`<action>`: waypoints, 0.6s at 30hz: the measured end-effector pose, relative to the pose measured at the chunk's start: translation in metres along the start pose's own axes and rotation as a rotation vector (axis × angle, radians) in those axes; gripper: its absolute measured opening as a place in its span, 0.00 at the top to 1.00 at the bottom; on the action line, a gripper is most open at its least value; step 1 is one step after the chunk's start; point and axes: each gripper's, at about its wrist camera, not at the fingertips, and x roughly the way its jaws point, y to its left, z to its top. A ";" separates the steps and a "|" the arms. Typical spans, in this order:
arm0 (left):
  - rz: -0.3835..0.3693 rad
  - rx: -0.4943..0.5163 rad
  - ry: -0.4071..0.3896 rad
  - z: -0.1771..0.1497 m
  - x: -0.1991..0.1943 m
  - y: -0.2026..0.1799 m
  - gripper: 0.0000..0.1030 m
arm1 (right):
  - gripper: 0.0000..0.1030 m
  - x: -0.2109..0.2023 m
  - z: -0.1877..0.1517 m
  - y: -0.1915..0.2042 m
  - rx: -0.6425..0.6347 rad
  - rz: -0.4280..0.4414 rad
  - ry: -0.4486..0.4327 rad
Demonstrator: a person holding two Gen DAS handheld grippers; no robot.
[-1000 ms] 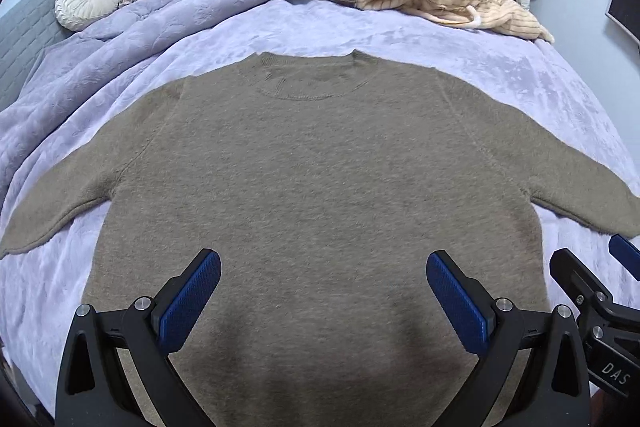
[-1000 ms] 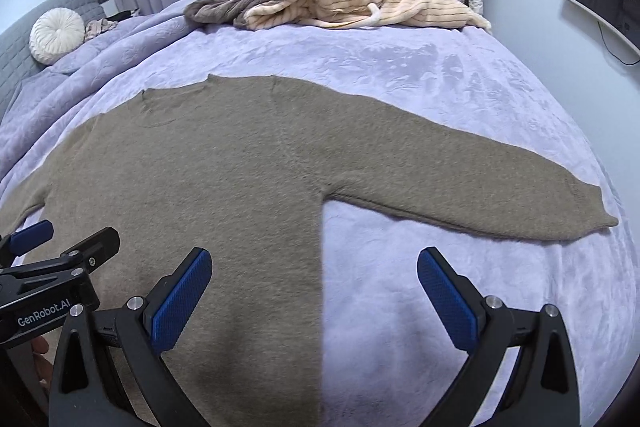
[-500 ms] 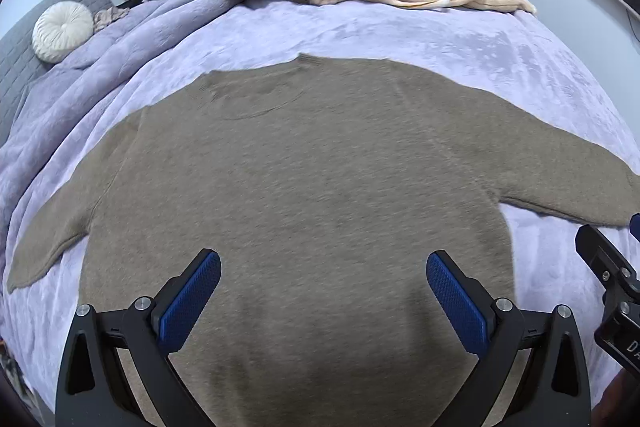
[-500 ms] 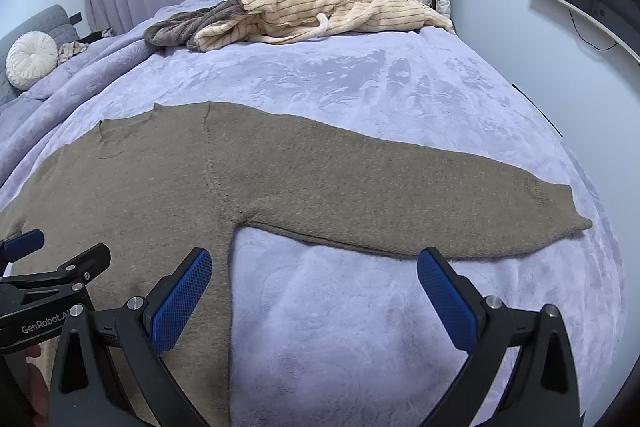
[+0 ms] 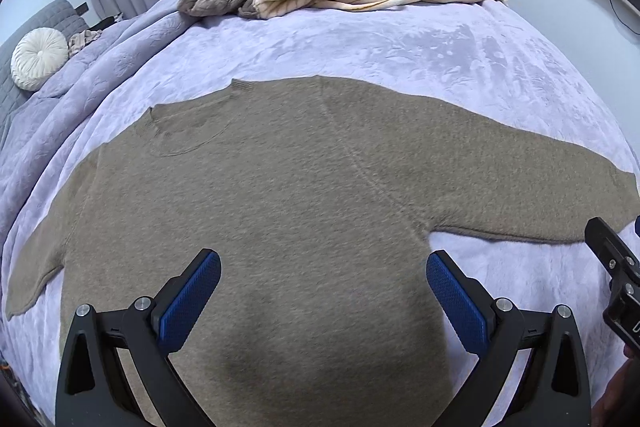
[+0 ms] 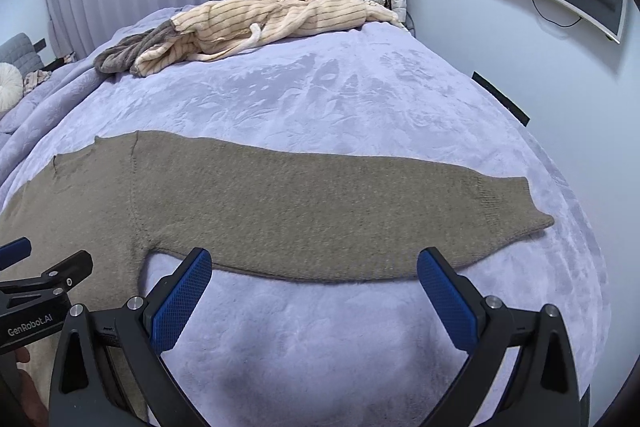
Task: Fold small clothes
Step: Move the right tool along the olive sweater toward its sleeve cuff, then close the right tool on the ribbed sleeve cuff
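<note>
The lilac bed (image 6: 360, 99) carries your brown sweater (image 5: 280, 211) flat, sleeves out for folding; its right sleeve (image 6: 360, 211) stretches just ahead of your right gripper (image 6: 314, 291), jaws wide and empty, while your left gripper (image 5: 324, 295) hovers wide over the hem

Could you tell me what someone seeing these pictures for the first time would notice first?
A brown sweater lies flat across the purple bedspread, one sleeve stretched out sideways. Beyond it sits a heap of striped cream clothes. Both open claws, left and right, hover near the sweater.
</note>
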 end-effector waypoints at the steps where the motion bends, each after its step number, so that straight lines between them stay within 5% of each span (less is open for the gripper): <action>1: -0.003 0.002 0.001 0.002 0.001 -0.003 0.00 | 0.01 0.002 0.002 -0.006 0.010 -0.007 0.001; 18: -0.034 0.038 0.031 0.020 0.025 -0.046 0.00 | 0.03 0.043 0.005 -0.127 0.254 -0.107 0.054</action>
